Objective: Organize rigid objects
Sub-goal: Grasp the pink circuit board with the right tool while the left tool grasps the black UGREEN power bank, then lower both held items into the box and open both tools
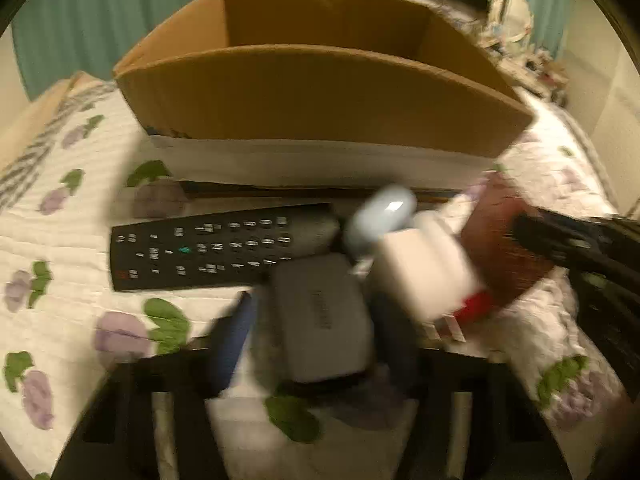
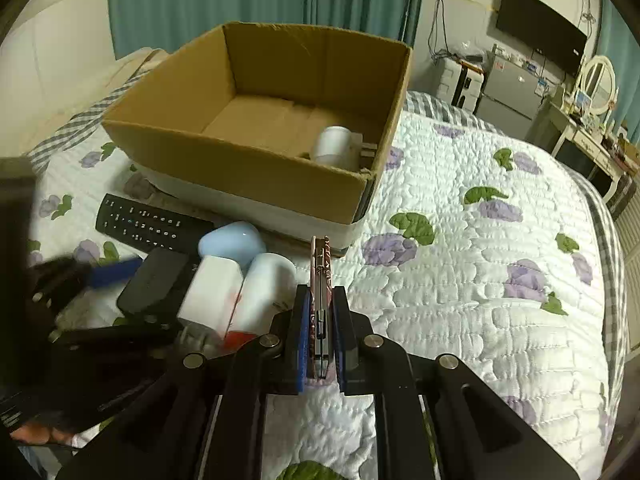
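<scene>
Floral quilt (image 2: 460, 280), right gripper (image 2: 320, 312) pinching thin patterned case (image 2: 320, 260), left gripper (image 1: 316, 320) clamping grey box (image 1: 320, 316)

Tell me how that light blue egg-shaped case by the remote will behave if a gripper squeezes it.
The blue case looks glossy and rounded, so it may slip from flat fingers. Probably hard-shelled and light. Nudged, it could roll.

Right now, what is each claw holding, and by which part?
Right claw grips the thin reddish flat item edge-on by its near end. Left claw straddles a grey box; grip unclear.
</scene>
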The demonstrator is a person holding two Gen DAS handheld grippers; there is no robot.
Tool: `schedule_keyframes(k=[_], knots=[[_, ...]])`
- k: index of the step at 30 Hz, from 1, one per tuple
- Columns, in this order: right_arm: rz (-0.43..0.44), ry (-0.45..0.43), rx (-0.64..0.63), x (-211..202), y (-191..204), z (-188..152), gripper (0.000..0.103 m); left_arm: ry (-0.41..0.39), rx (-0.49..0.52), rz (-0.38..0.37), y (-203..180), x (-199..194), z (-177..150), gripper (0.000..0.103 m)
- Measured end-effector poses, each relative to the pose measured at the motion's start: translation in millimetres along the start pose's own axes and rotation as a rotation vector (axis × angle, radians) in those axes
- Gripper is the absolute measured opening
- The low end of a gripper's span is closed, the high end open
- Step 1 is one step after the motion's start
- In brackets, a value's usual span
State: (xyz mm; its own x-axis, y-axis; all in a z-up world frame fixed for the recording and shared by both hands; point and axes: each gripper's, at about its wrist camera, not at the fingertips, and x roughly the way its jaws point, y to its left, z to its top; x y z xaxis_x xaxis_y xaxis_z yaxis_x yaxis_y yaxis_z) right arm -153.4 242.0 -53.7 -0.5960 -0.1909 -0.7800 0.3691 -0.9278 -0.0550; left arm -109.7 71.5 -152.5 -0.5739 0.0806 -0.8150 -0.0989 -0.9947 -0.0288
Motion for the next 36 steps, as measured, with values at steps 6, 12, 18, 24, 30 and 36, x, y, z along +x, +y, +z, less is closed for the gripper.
schedule_keyframes(k=[6, 12, 18, 24, 30, 36], knots=[[0.037, -0.049, 0.014, -19, -1, 0, 0.009, -0.035, 0.009, 0.003, 2, -29, -11, 0.043], [0.06, -0.175, 0.007, -70, -1, 14, 0.009, -0.127, -0.009, 0.011, 13, -72, 4, 0.043], [0.068, -0.287, -0.02, -106, -2, 65, 0.01, -0.243, -0.026, 0.009, 22, -109, 51, 0.043], [0.05, -0.323, -0.061, -86, 5, 126, 0.01, -0.311, -0.02, 0.026, 30, -119, 95, 0.043], [0.06, -0.238, -0.063, -16, 8, 142, 0.01, -0.308, -0.013, 0.053, 36, -93, 124, 0.043], [0.094, -0.153, -0.055, 25, 1, 130, 0.01, -0.287, -0.024, 0.048, 41, -67, 129, 0.043]])
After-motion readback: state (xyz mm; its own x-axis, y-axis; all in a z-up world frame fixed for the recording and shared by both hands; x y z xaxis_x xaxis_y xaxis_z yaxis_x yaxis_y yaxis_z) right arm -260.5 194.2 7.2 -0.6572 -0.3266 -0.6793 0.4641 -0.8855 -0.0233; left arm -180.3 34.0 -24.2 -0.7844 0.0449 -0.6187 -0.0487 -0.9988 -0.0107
